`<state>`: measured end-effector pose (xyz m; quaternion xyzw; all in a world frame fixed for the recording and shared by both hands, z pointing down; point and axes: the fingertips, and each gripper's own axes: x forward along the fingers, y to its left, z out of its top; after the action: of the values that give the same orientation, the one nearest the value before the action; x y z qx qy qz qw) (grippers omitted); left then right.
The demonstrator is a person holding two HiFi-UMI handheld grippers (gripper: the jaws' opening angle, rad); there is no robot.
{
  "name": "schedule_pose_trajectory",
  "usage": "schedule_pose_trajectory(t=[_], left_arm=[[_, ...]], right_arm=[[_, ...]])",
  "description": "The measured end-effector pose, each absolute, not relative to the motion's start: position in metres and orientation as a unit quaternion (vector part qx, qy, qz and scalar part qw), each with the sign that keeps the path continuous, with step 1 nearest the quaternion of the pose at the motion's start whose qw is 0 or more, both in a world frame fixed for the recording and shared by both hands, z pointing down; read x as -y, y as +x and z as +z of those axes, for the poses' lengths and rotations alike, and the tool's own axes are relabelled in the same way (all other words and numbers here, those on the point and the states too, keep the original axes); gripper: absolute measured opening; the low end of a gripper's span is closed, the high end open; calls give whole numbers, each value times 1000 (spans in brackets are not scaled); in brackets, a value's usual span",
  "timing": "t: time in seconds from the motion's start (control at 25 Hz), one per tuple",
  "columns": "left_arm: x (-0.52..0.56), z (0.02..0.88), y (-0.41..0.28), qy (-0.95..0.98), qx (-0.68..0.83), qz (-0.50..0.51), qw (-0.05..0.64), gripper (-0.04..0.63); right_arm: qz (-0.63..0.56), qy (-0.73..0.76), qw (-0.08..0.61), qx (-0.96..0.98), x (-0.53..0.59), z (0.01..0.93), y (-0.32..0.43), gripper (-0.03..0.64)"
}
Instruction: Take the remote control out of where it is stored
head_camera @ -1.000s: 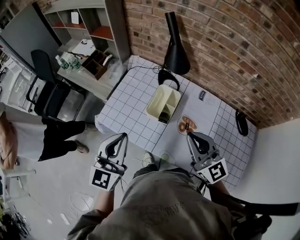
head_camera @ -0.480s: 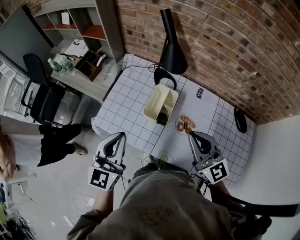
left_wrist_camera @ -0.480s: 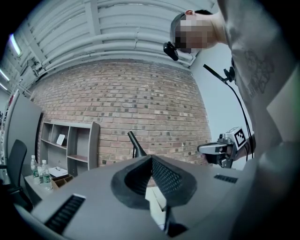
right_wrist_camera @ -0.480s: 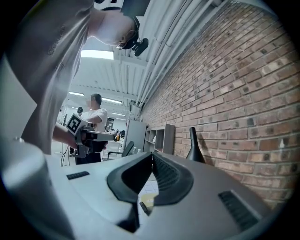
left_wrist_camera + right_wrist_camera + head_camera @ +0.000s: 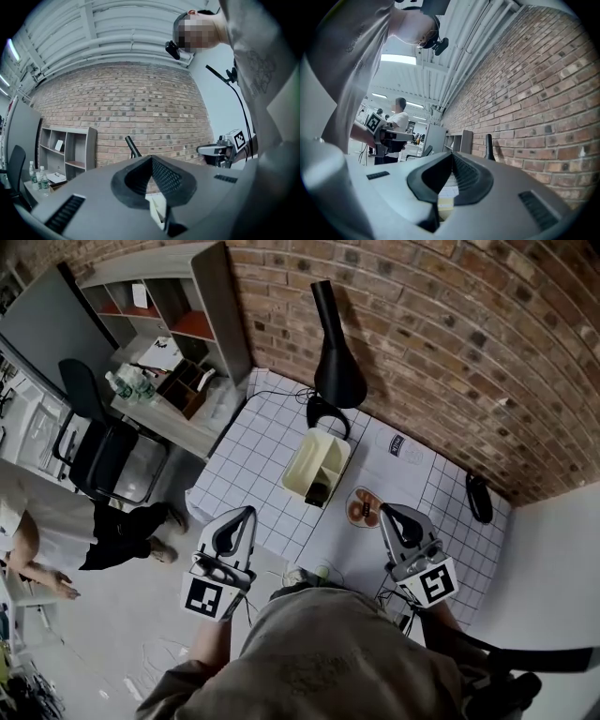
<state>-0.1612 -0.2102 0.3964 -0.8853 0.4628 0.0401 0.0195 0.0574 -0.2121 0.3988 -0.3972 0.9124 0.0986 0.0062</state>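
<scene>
The remote control [image 5: 319, 491] shows only as a dark shape at the near end of a cream storage box [image 5: 309, 457]. I cannot make out its buttons or tell how it lies. The box stands on the table [image 5: 253, 454], which is covered by a white cloth with a dark grid.

Just beyond the far end of the box is the round base of a black lamp [image 5: 334, 367], whose shade leans toward the brick wall [image 5: 450, 343]. To the near right of the box lies a small round dish [image 5: 361, 509] with something brown on it. A black oval thing [image 5: 478, 497] sits well off to the right, close to the wall.

My left gripper [image 5: 246, 514] hangs at the near left edge of the table, fingers clenched together with nothing between them. My right gripper [image 5: 386, 512] is just beside the dish on its near right, and its fingers are clenched and empty too. Both point toward the wall, well apart from the box.

Left of the table are a side desk with bottles [image 5: 124, 385], a shelf unit [image 5: 173, 296] and a black office chair [image 5: 94, 432]. A person [image 5: 56, 531] bends low over the floor at the far left.
</scene>
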Motion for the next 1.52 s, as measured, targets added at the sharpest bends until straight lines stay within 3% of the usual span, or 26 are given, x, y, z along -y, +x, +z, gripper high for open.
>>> schedule_pose_trajectory(t=[0.88, 1.36, 1.52], left_arm=[[219, 392, -134, -886, -462, 33, 23, 5], [218, 391, -134, -894, -447, 34, 28, 5], [216, 391, -128, -898, -437, 23, 38, 5]], right_arm=[[110, -366, 19, -924, 229, 399, 59, 14], [102, -299, -33, -948, 246, 424, 24, 14], [120, -265, -107, -951, 255, 452, 8, 14]])
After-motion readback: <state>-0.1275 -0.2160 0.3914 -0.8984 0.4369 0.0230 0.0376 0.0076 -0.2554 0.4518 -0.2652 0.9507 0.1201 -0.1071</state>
